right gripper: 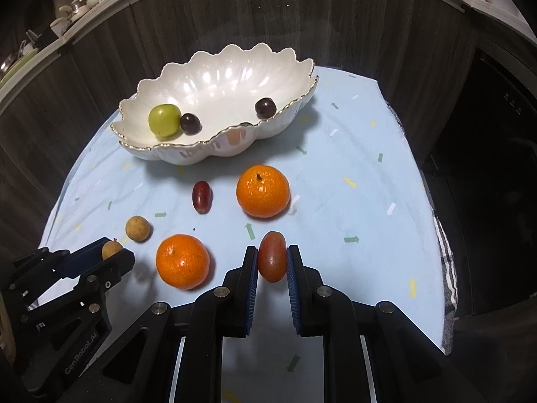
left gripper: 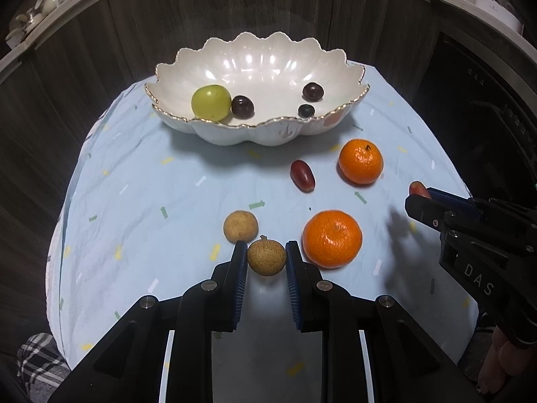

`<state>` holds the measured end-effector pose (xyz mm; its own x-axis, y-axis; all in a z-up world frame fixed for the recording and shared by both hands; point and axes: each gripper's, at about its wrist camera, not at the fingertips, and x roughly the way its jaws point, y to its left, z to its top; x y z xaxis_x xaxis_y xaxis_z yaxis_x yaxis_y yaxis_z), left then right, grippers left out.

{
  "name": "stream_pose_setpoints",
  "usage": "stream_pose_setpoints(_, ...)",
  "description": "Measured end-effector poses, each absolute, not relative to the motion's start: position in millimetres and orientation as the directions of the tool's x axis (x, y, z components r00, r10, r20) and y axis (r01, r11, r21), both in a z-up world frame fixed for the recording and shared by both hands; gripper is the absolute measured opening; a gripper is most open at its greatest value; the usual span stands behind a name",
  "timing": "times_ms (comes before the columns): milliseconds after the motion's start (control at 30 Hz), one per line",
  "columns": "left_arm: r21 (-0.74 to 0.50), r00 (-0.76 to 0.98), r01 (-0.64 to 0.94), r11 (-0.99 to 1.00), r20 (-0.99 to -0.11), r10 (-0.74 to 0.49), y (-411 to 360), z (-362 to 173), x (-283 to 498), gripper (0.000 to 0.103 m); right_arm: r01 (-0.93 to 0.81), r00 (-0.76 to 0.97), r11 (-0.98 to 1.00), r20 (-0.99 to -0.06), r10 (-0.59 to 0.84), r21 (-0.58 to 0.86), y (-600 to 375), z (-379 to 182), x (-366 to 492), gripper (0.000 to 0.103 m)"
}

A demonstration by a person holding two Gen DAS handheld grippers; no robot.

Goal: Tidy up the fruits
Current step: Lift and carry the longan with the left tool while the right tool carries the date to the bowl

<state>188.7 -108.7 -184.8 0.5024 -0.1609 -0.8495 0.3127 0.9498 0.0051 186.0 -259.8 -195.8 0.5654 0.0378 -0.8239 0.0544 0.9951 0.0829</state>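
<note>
With both grippers clamped on fruit, the left gripper (left gripper: 266,252) on a brown longan (left gripper: 266,257) and the right gripper (right gripper: 272,255) on a red grape (right gripper: 272,261), I'd lift gently, clear the scalloped bowl (left gripper: 214,134) rim, and release low.

Two oranges (left gripper: 360,161) (left gripper: 332,238), two longans (left gripper: 240,226) (left gripper: 266,257), two red grapes (left gripper: 302,175) (right gripper: 272,261), three dark grapes (left gripper: 242,106) (left gripper: 312,91) (left gripper: 306,110) and one green fruit (left gripper: 211,102) are sharing the scene with one scalloped bowl (left gripper: 235,134).
</note>
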Motion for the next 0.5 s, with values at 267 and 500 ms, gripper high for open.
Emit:
stream_pose_setpoints(267,0.001,0.513,0.305,0.952,-0.842,-0.164,-108,-173,198,0.023,0.060,0.582,0.995,-0.813,0.033,0.084,-262,-185,189,0.018)
stream_pose_setpoints(500,-0.002,0.522,0.303,0.953,-0.836,-0.167,-108,-162,210,0.023,0.061,0.592,0.994,-0.805,0.040,0.094,-264,-176,192,0.018)
